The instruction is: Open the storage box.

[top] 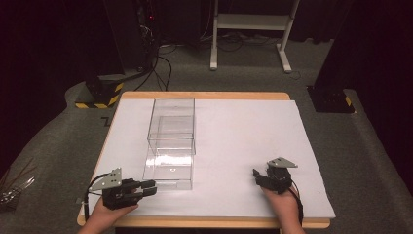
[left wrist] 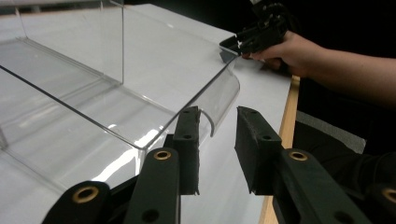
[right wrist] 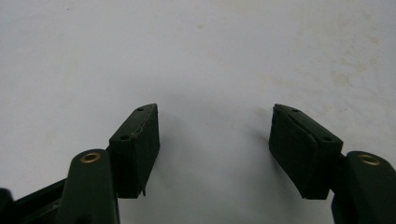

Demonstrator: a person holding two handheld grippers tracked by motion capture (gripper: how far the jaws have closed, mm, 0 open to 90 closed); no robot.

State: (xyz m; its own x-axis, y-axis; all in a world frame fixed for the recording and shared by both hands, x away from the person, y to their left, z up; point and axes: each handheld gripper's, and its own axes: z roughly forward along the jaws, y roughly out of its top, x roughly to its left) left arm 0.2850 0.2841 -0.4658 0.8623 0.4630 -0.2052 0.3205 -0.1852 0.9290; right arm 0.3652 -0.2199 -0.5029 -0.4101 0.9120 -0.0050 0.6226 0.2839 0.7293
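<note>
left gripper view: left claw (left wrist: 217,149) agape beside clear box (left wrist: 116,88) corner.

A lab or recording studio is indicated, not a home. Black curtains (top: 44,48) are hung around the space and grey carpet (top: 370,161) is laid on the floor. A wooden table (top: 204,95) covered by a white sheet (top: 243,141) is set in the middle. Cables (top: 158,68) are run across the floor to dark equipment (top: 141,29) with a red light. A white stand (top: 251,24) is seen at the back, and hazard-striped bases (top: 100,95) are placed by the table. Handheld grippers (top: 127,190) with cameras are used at the table.
</note>
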